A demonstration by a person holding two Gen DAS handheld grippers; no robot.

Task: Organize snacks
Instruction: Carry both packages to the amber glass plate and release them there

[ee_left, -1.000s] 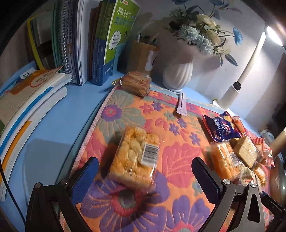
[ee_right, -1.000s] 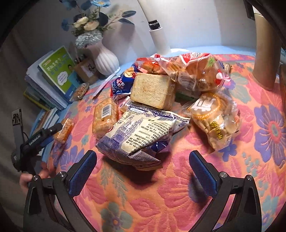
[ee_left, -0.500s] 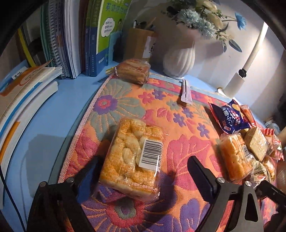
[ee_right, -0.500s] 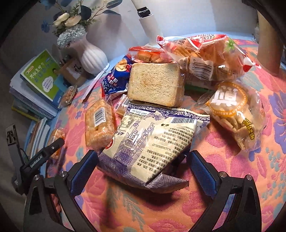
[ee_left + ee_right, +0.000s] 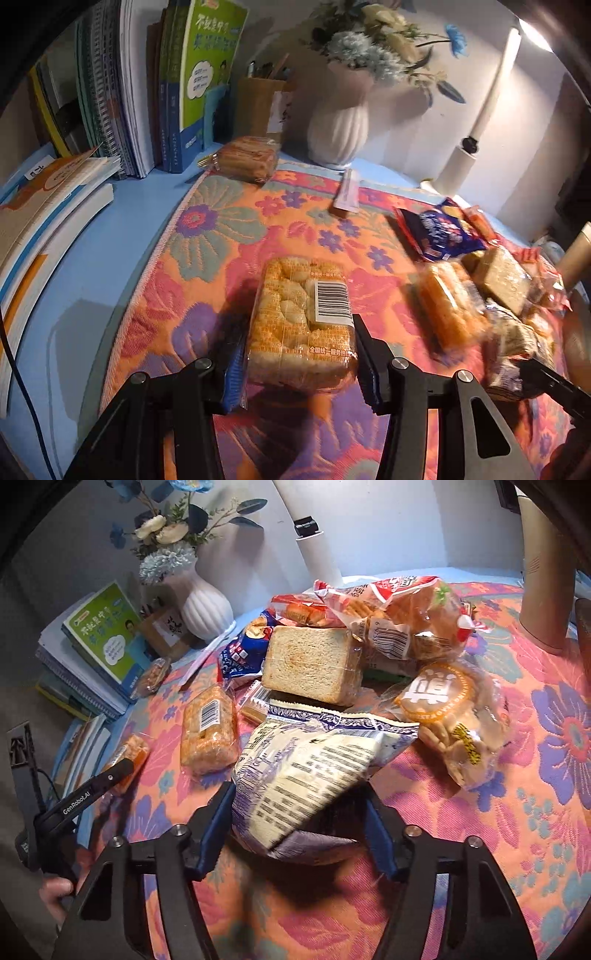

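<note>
While our left gripper (image 5: 301, 354) has just been closing, its blue pads now press both sides of the orange rice cracker pack (image 5: 301, 317), a clear-wrapped block of puffy golden pieces with a white barcode label on top and a strip of orange print along its near edge. That pack lies on the floral mat (image 5: 221, 236), well on the near side of the white ribbed vase (image 5: 338, 125) and apart from the heap of snacks.

Our right gripper (image 5: 299, 834) has likewise just been closing and is clamped on the near end of the white and purple snack bag (image 5: 310, 771), a crinkled pouch covered in fine printed text with a purple patterned border; its foil buckles between the pads. This bag sits at the near edge of the heap, far from the vase, with the sliced bread pack (image 5: 310, 661) just behind it toward the vase and a round-biscuit bag (image 5: 454, 720) beside it. A second orange cracker pack (image 5: 208, 733) lies between the bag and the vase.
</note>
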